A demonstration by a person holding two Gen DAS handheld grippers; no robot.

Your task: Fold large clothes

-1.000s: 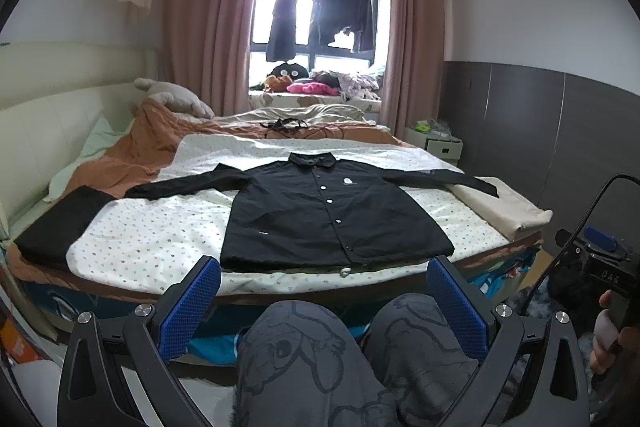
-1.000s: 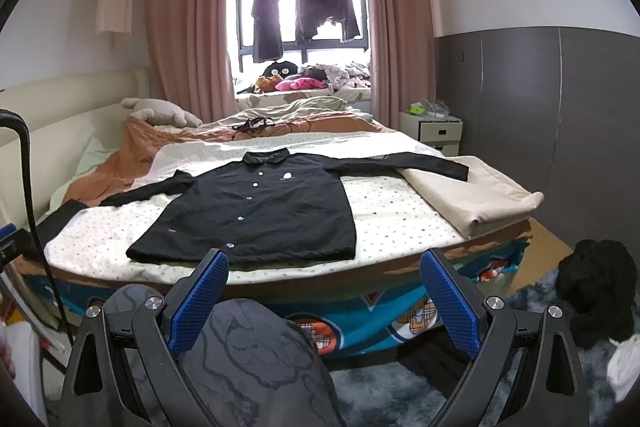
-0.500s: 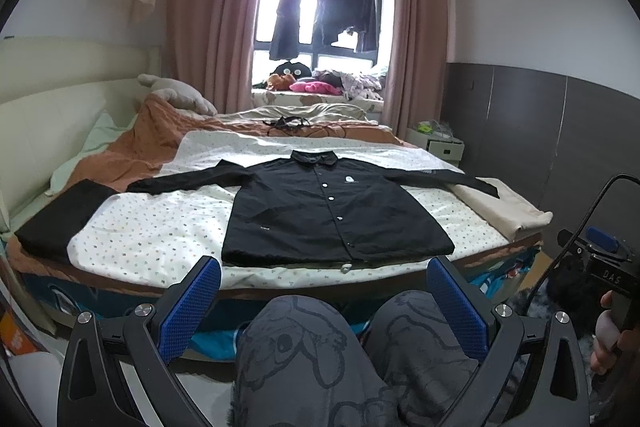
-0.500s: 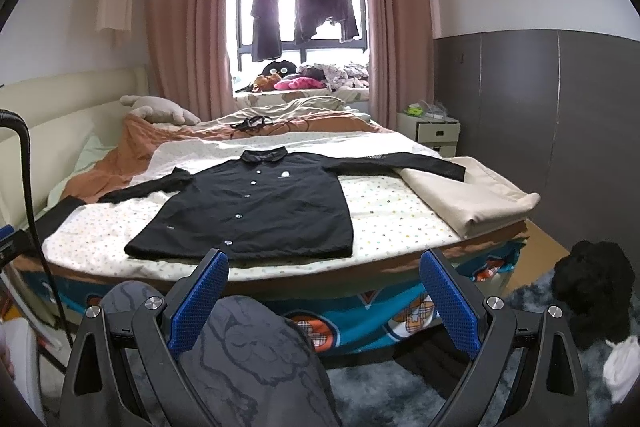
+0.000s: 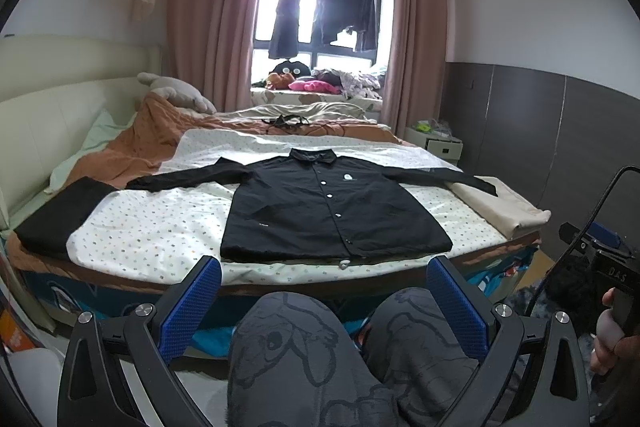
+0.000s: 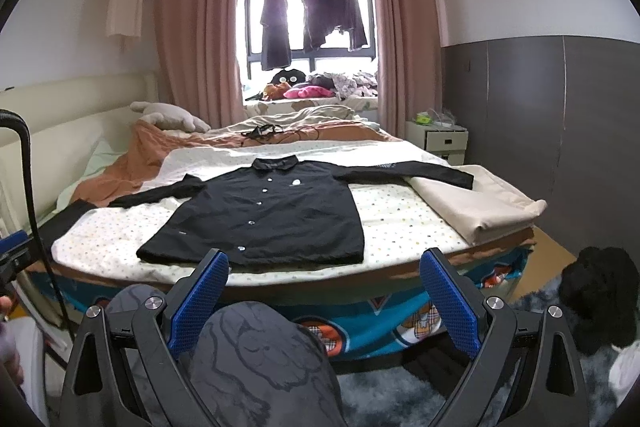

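Bedside, left gripper point(image 5: 324, 301) and right gripper point(image 6: 322, 293) gape wide, empty.

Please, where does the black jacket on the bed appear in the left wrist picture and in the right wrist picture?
Left wrist: the black jacket lies spread flat at picture centre, above the open left gripper.
Right wrist: the black jacket lies left of centre, above the open right gripper.
Shared landmark: the folded beige sheet under one cuff.

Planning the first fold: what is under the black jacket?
The black jacket lies flat on a dotted sheet; one sleeve end rests on a beige folded blanket. Anything beneath its body is hidden.
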